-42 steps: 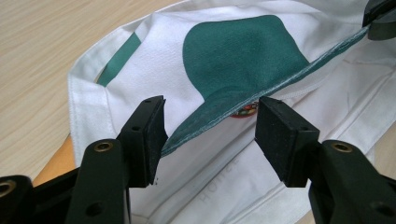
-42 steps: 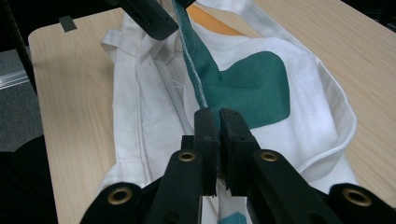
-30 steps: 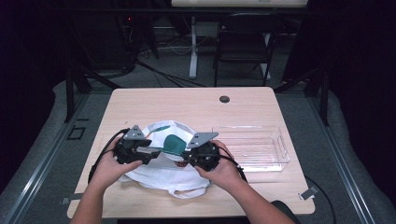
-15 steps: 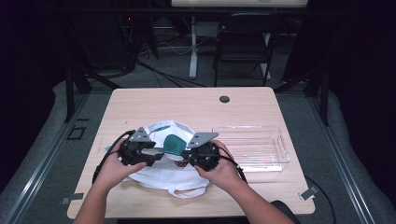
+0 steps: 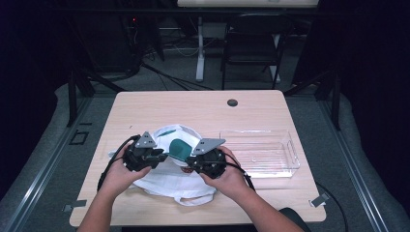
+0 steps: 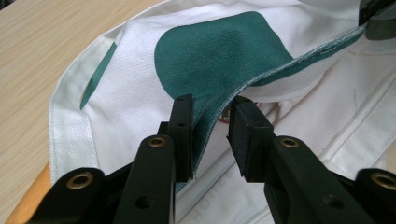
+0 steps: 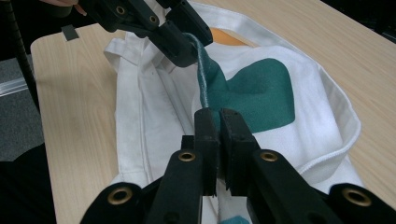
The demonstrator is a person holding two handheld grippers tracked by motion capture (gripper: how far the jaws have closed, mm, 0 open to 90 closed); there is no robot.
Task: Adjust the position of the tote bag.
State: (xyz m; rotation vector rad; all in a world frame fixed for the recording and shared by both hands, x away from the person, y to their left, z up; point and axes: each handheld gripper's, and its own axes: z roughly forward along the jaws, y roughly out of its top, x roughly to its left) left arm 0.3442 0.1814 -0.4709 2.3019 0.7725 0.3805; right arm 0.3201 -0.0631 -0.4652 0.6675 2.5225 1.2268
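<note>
Left gripper view: my left hand-held gripper (image 6: 210, 135) has just been closing, its jaws still slightly apart with the white and green cloth bag's (image 6: 219, 60) hem between them. My right hand-held gripper (image 7: 217, 140) is clamped on that hem. The bag lies on the tabletop (image 5: 193, 108), a clear tray (image 5: 261, 152) beyond.

We can read almost nothing here; on the white cloth bag (image 6: 140, 93), low between the jaws in the left gripper view, faint grey letters show, perhaps "Hono", though we cannot make them out for certain. A scrap of red print sits just behind the jaws on the same bag, too hidden to read.
</note>
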